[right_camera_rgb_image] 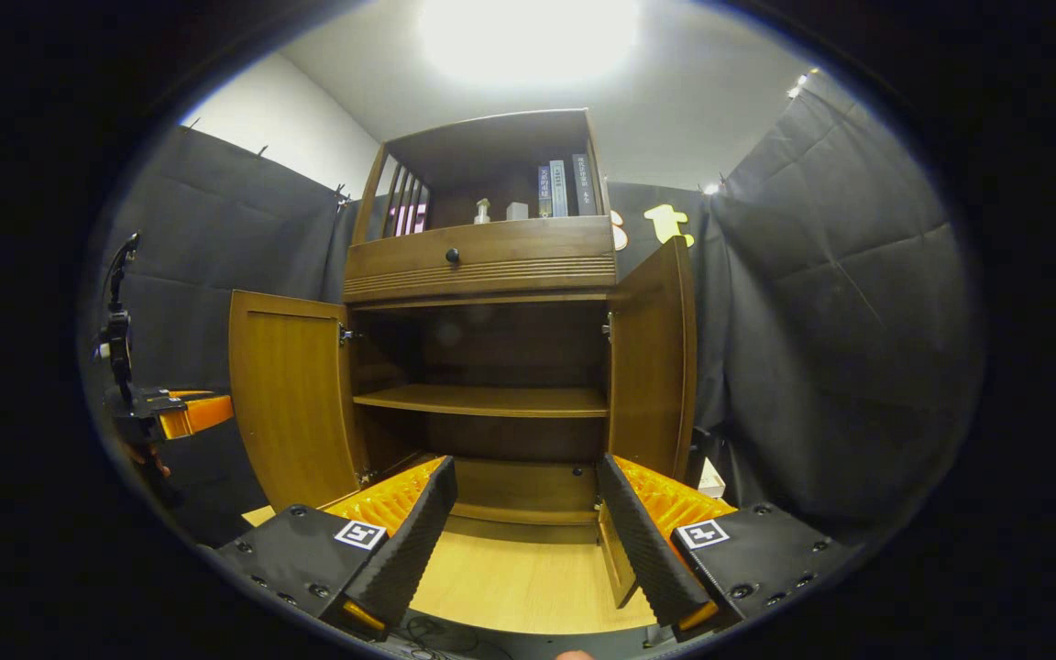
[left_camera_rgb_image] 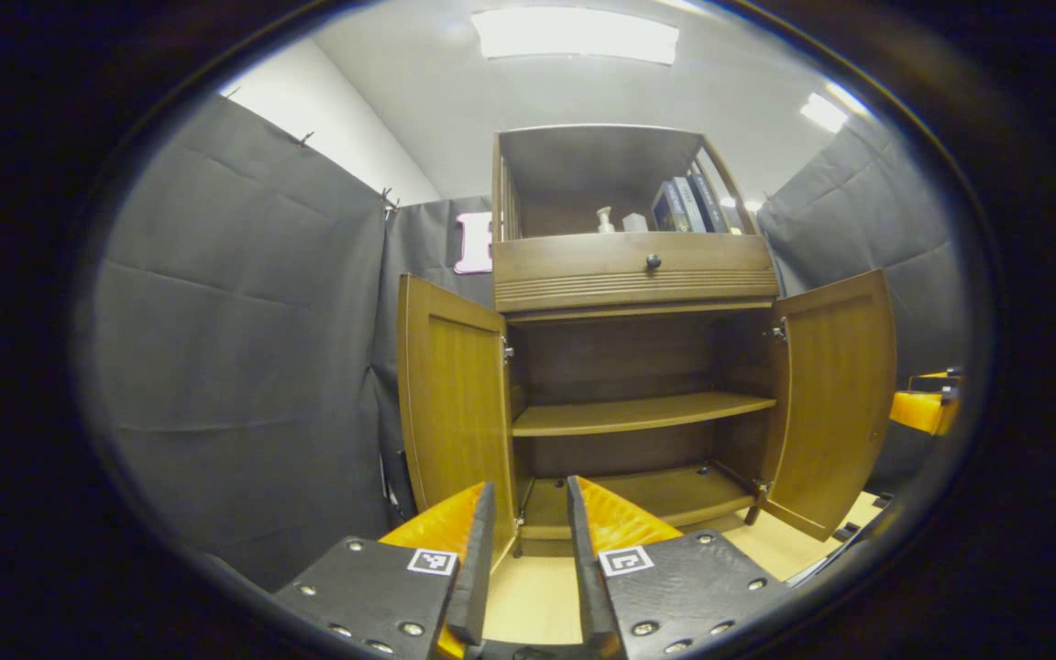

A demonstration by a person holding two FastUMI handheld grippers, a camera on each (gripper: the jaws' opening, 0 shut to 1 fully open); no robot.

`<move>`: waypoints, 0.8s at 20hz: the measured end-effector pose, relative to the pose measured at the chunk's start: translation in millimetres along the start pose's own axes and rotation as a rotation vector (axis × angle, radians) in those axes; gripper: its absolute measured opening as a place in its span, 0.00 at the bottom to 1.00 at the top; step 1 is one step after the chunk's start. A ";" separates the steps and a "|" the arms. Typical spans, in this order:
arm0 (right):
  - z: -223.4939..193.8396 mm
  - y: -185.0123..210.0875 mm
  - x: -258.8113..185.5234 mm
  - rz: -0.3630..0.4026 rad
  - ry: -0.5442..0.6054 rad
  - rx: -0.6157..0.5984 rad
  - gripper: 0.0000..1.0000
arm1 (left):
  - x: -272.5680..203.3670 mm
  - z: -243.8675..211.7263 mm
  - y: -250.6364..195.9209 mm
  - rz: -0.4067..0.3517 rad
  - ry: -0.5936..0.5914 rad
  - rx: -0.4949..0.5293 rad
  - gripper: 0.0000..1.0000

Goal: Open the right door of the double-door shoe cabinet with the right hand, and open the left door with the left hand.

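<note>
While both doors of the shoe cabinet (right_camera_rgb_image: 491, 367) stand open (left door (left_camera_rgb_image: 455, 403), right door (right_camera_rgb_image: 656, 357)), its shelves are bare. The left gripper (left_camera_rgb_image: 528, 559) has its fingers slightly apart, holding nothing. The right gripper (right_camera_rgb_image: 523, 541) is wide open, also holding nothing.

Both cameras sit low, tilted upward at the shoe cabinet (left_camera_rgb_image: 635, 367) (right_camera_rgb_image: 491, 367). The left gripper view faces it from left of centre, the right gripper view from right; both share its open interior.

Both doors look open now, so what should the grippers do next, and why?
Probably just ease both back and stop. The left door and right door both stand swung wide, showing the bare shelf. The left hand-held gripper and right hand-held gripper are open, off the doors, holding nothing. Nothing looks left to pull.
</note>
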State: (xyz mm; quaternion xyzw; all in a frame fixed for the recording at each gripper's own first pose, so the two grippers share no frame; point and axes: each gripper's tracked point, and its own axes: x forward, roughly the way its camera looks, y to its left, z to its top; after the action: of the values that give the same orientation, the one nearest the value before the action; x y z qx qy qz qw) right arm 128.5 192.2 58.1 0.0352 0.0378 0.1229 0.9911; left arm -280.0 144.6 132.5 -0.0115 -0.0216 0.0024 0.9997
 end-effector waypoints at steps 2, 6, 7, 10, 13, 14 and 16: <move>1.8 -3.1 0.4 -0.004 -0.006 0.003 0.97 | -0.9 0.6 2.5 0.015 -0.001 -0.005 0.53; 4.5 -4.8 4.4 -0.008 -0.015 0.005 0.99 | -1.6 4.9 10.8 0.045 -0.010 0.002 0.83; 5.2 -5.2 5.3 -0.010 -0.017 0.004 0.99 | -0.7 5.1 13.6 0.054 -0.013 0.001 0.83; 4.6 -5.5 8.8 -0.018 -0.016 -0.003 0.99 | -1.8 8.7 18.2 0.065 -0.026 -0.012 0.83; 2.7 -5.2 11.1 -0.026 -0.016 0.000 0.96 | 0.1 7.3 22.2 0.071 -0.025 0.000 0.83; 2.8 -6.3 12.8 -0.029 -0.017 0.001 0.99 | 1.6 7.4 24.3 0.074 -0.025 0.003 0.83; 4.0 -6.4 15.3 -0.034 -0.018 0.004 0.99 | 3.4 7.0 25.8 0.077 -0.024 0.003 0.83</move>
State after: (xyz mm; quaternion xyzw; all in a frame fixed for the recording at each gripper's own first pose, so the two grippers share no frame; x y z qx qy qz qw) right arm 145.1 189.5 60.6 0.0377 0.0296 0.1057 0.9932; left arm -277.0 170.5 139.0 -0.0107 -0.0330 0.0409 0.9986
